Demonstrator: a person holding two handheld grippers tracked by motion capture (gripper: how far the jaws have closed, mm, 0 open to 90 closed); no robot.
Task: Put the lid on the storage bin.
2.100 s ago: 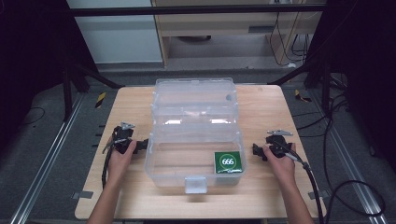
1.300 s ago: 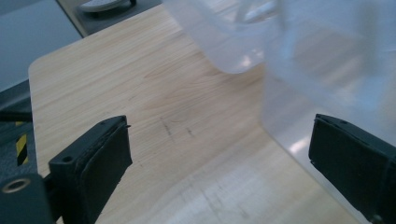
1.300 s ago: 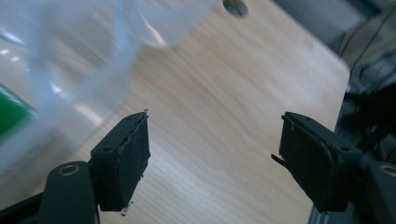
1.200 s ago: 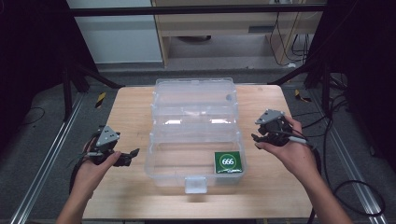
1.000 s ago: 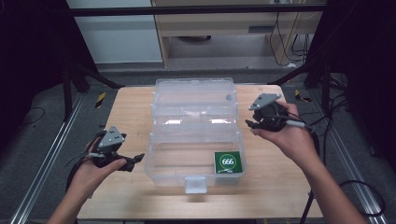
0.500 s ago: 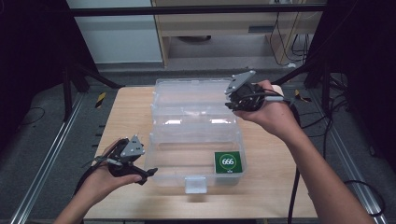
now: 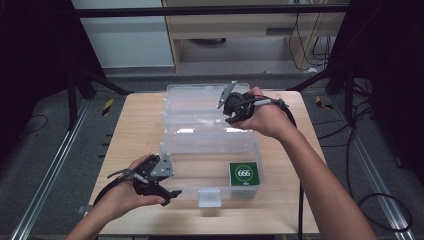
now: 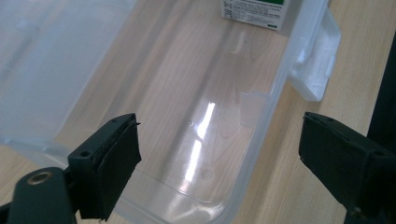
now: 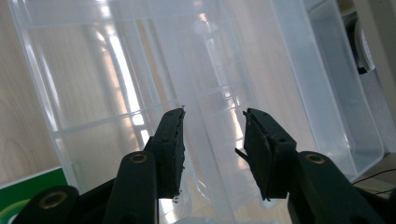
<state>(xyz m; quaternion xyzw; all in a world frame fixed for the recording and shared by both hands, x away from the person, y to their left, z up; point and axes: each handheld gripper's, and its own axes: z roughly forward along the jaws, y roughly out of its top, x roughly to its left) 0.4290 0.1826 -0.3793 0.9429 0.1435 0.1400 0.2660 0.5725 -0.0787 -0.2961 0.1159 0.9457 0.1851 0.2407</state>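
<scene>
Clear plastic box (image 7: 210,150): open, at the middle of the wooden table (image 7: 135,125); its lid (image 7: 200,102) is folded back on the far side, and a white latch (image 7: 209,198) hangs at the near front edge.
Green carton (image 7: 244,173): flat on the box floor at its near right corner, marked "666" in a white ring; its edge also shows at the top of the left gripper view (image 8: 254,10).
Left gripper (image 7: 167,192): held at the near left corner of the box, just outside the front wall; jaws spread wide, nothing between them; the box wall and floor lie beyond them.
Right gripper (image 7: 231,111): held above the far part of the box, over the lid; jaws parted by a moderate gap, gripping nothing.
Right gripper view: ribbed clear plastic of the lid (image 9: 187,70) lies behind the jaws.
Surroundings: grey floor (image 7: 45,150) with cables (image 7: 370,125) to the right of the table.
</scene>
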